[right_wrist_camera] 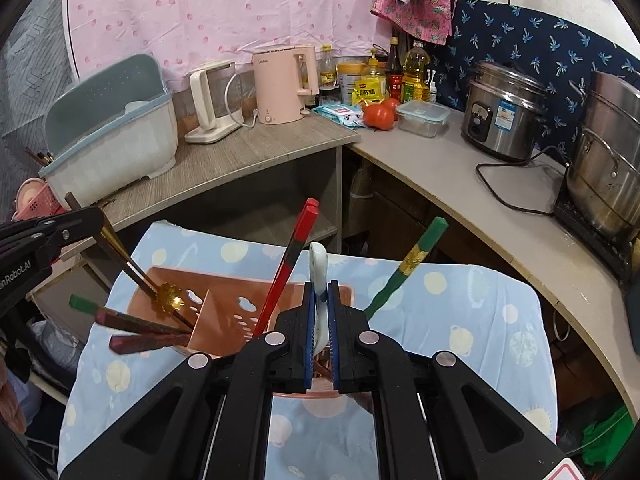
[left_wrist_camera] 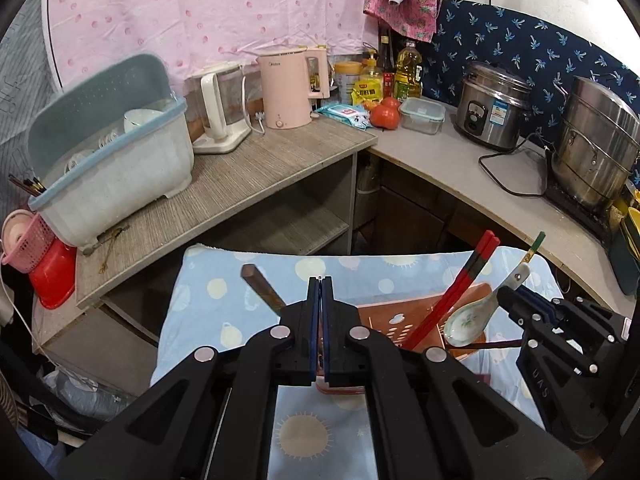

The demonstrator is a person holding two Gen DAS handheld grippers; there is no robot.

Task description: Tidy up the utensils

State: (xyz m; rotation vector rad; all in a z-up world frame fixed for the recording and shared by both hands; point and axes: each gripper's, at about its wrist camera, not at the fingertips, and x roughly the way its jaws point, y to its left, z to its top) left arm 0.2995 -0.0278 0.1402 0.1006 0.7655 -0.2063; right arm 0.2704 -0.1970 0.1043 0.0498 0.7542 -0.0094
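You are working in a small home kitchen. The corner counter (left_wrist_camera: pixel 448 168) carries a steel rice cooker (left_wrist_camera: pixel 494 106), a stacked steamer pot (left_wrist_camera: pixel 600 148), 2 electric kettles (left_wrist_camera: pixel 286 88), cooking oil bottles (left_wrist_camera: pixel 408 70), tomatoes (left_wrist_camera: pixel 386 114) and a covered dish drainer (left_wrist_camera: pixel 116 152). Patterned cloth (left_wrist_camera: pixel 220 12) lines the walls.

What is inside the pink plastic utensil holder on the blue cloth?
Inside the pink plastic utensil holder stand red chopsticks, a green-handled chopstick, dark brown chopsticks and a gold flower-shaped spoon. Their lower ends, and the holder's bottom, are hidden by its walls and the grippers.
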